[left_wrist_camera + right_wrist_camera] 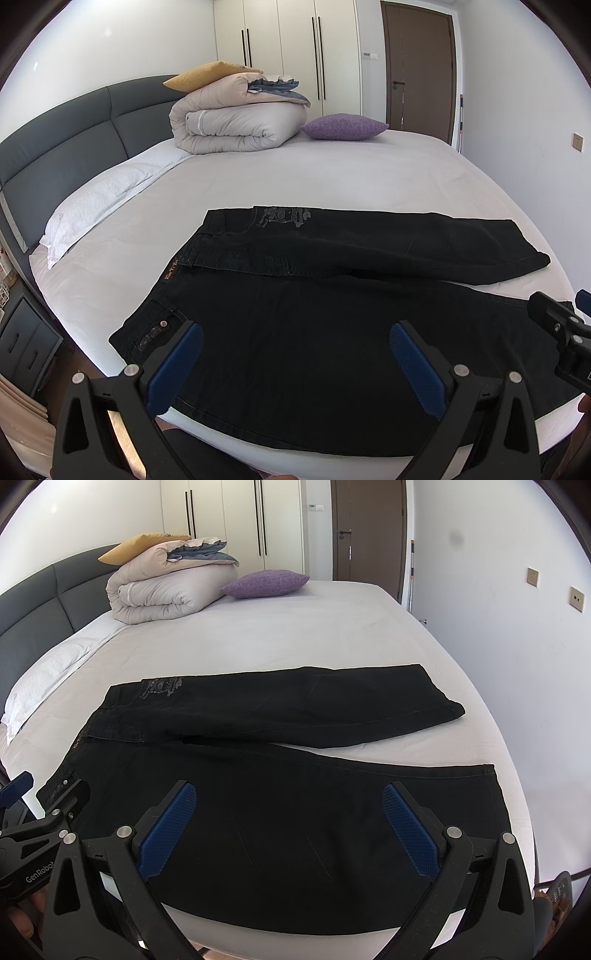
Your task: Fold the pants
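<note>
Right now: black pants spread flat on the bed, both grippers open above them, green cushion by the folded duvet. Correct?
Not quite: the cushion is purple, as the right wrist view shows. Otherwise right: black pants flat on the bed, left gripper and right gripper open, folded duvet beside.

Black pants [332,332] — flat on bed [332,173]

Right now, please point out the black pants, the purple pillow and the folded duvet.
black pants [295,812]: right wrist view, middle of the near leg.
purple pillow [343,126]: left wrist view, centre of its top face.
folded duvet [236,125]: left wrist view, front of the roll.
</note>
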`<move>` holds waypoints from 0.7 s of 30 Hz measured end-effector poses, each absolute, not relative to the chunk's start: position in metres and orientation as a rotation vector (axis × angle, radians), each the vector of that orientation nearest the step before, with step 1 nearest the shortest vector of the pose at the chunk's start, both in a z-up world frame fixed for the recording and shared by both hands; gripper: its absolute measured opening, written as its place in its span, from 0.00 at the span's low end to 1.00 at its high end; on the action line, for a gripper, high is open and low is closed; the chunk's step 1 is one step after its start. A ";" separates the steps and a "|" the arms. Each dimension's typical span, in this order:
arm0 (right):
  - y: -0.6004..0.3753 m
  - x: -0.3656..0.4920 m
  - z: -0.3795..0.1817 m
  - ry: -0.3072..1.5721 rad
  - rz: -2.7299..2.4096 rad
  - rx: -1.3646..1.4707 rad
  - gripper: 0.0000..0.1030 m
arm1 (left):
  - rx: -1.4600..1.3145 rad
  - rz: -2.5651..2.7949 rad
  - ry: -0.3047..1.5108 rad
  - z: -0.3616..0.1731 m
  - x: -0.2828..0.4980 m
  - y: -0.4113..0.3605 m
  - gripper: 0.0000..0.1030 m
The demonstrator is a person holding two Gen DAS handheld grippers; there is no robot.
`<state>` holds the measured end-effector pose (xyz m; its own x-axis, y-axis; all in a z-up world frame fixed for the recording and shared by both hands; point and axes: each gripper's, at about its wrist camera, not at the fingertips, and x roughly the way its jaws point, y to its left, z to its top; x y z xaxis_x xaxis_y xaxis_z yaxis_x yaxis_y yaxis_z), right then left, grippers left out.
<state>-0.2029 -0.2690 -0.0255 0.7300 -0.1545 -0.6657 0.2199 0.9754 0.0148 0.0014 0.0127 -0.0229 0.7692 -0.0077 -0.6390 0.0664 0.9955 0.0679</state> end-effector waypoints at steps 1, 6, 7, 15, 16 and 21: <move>-0.269 -0.203 -0.025 0.723 -0.206 0.095 1.00 | 0.089 -0.040 0.693 -0.024 0.001 0.013 1.00; -0.269 -0.203 -0.026 0.724 -0.206 0.095 1.00 | 0.088 -0.043 0.696 -0.028 -0.001 0.013 1.00; -0.269 -0.203 -0.026 0.725 -0.207 0.095 1.00 | 0.087 -0.044 0.697 -0.031 -0.002 0.014 1.00; -0.265 -0.202 -0.030 0.728 -0.203 0.097 1.00 | 0.094 -0.044 0.709 -0.039 -0.003 0.014 1.00; -0.265 -0.201 -0.030 0.729 -0.203 0.097 1.00 | 0.095 -0.045 0.710 -0.039 -0.003 0.013 1.00; -0.264 -0.196 -0.031 0.738 -0.204 0.095 1.00 | 0.097 -0.043 0.713 -0.040 -0.003 0.013 1.00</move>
